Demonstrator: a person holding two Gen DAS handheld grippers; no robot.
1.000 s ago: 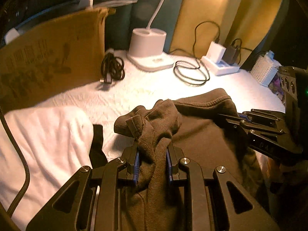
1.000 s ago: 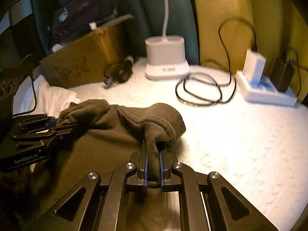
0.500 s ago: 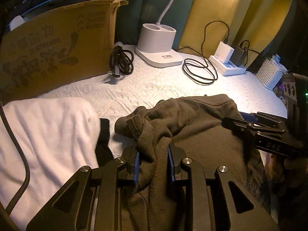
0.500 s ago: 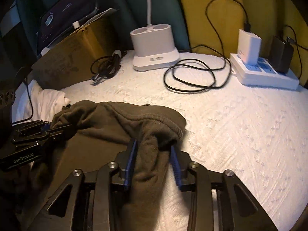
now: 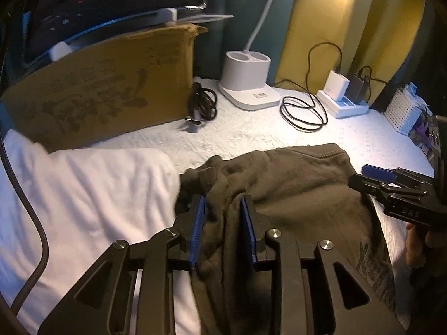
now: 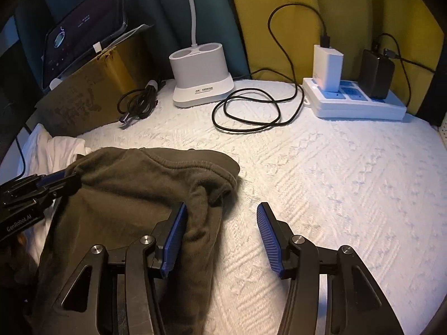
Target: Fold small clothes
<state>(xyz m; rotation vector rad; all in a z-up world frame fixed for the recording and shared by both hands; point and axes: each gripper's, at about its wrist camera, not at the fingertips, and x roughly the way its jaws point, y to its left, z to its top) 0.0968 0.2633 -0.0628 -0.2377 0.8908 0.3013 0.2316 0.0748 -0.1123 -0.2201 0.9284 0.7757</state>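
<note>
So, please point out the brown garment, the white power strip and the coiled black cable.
brown garment (image 6: 134, 195), right wrist view, on its flat middle.
white power strip (image 6: 360, 106), right wrist view, on its front edge.
coiled black cable (image 6: 245, 111), right wrist view, on the loop's top strand.

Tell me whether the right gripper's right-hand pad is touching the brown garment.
Apart. The right wrist view shows bare white cover between that pad and the brown garment; the right gripper's jaws are opening.

A home, likely a bedroom corner: white quilted bedding (image 6: 321, 184) underfoot, yellow and teal curtains (image 6: 293, 14) far behind, a desk lamp base (image 6: 201, 75), power strip (image 6: 357, 103) far right, cardboard box (image 5: 106, 89) left.
</note>
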